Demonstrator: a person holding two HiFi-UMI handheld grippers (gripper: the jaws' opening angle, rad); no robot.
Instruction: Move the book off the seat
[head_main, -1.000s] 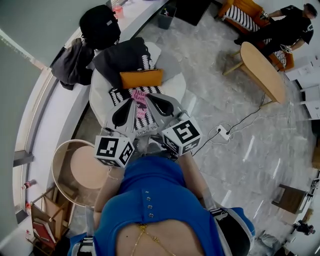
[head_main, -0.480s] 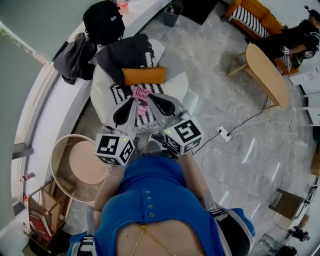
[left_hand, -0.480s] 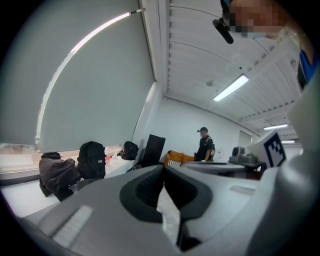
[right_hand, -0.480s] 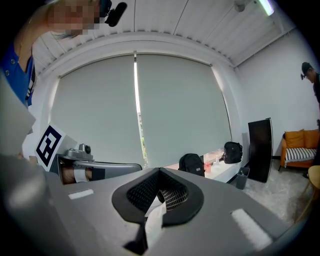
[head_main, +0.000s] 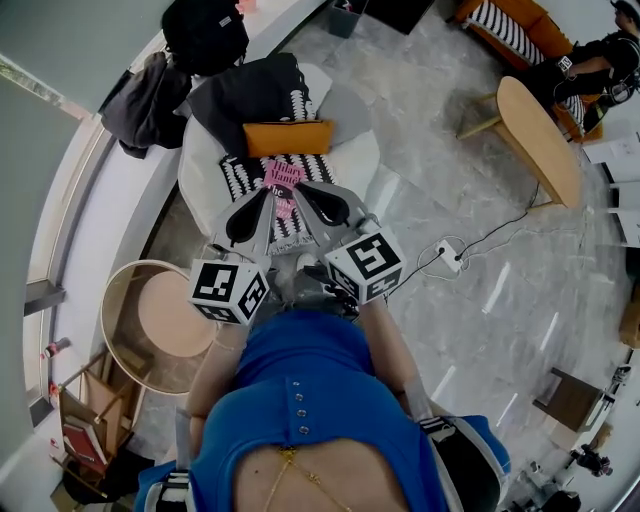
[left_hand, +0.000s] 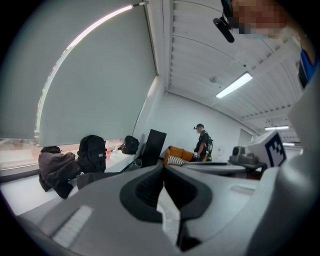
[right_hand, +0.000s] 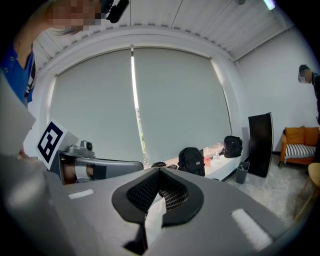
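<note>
We hold the left gripper (head_main: 264, 203) and the right gripper (head_main: 298, 190) side by side, each with its jaws pressed together on nothing, tips above the pink book (head_main: 283, 176). The book lies flat on a striped cushion (head_main: 240, 181) mid-seat on the white armchair (head_main: 200, 185), just before an orange cushion (head_main: 288, 138) at the seat's back edge.

Bright, even indoor light. Ceiling lamp (left_hand: 235, 86) lit; daylight seam between blinds (right_hand: 175, 110). Streak glare on glossy floor (head_main: 480, 300). Heavy fisheye bending, dark corners; near foreground soft.
</note>
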